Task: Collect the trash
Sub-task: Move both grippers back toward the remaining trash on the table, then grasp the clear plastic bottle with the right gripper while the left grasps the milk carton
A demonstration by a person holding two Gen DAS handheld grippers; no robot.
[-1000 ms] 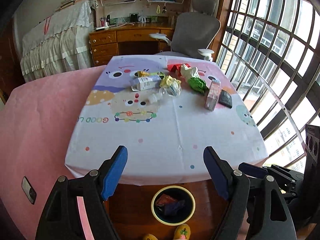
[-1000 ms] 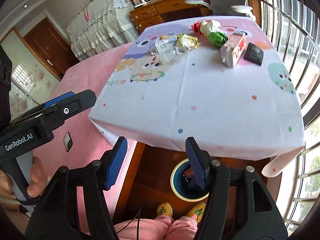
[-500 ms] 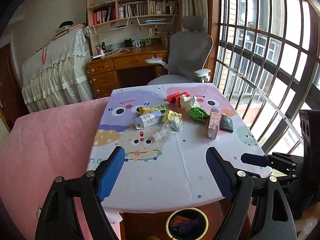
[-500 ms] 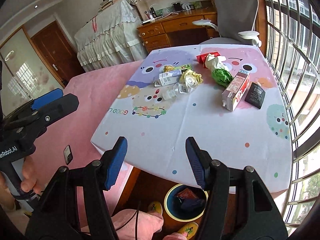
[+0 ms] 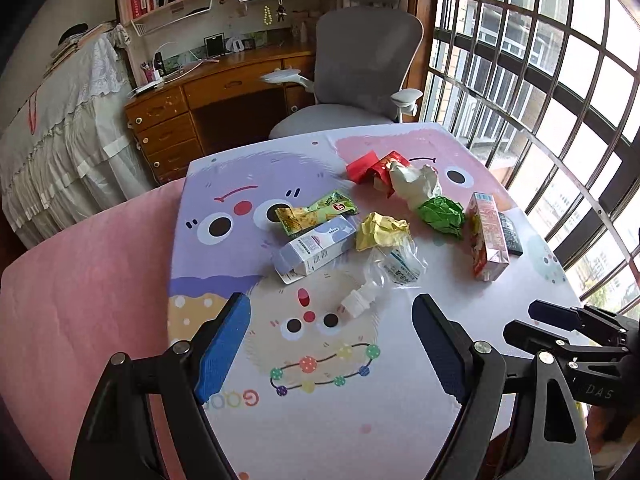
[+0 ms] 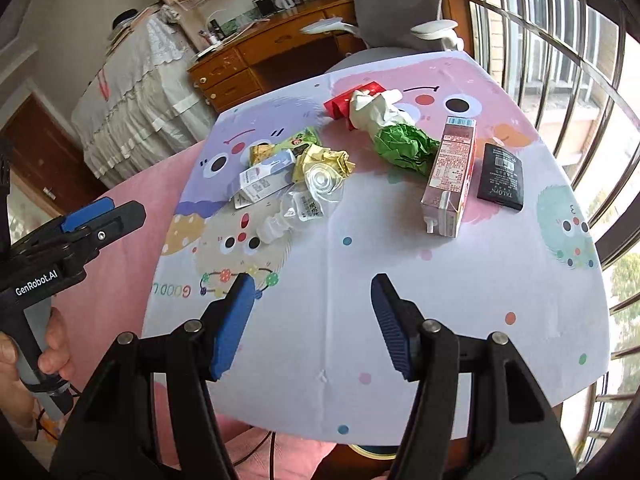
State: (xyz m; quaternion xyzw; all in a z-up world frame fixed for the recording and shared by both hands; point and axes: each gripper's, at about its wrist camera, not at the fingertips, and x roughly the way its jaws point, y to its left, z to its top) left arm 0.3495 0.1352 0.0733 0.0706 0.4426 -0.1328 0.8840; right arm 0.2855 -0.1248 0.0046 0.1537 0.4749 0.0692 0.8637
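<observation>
A table (image 5: 400,420) draped in a cartoon-printed cloth fills the middle of the room, butted against a pink-covered surface (image 5: 80,300) on its left, with a grey office chair (image 5: 360,72) and a wooden desk (image 5: 224,92) behind it and a barred window to the right.

The trash lies in a loose cluster on the far half of the cloth. A tall pink carton (image 6: 450,180) lies on its side toward the window, a black packet (image 6: 501,176) just beside it on the window side. A white-and-lilac carton (image 5: 316,248) lies tipped over left of centre, touching a green snack wrapper (image 5: 316,214) behind it. A crushed clear plastic bottle (image 5: 380,276) points its white cap toward the near edge — it is the closest piece to both tools. Crumpled yellow paper (image 5: 382,230) sits against the bottle's far end, crumpled green paper (image 5: 442,216) near the pink carton, and a wad of white paper (image 5: 416,184) rests against a red wrapper (image 5: 370,166) at the back.

The left gripper (image 5: 330,344) hangs above the near half of the cloth, jaws spread wide and holding nothing. The right gripper (image 6: 312,320) hangs likewise — jaws parted, empty — over bare cloth, well short of the trash.
</observation>
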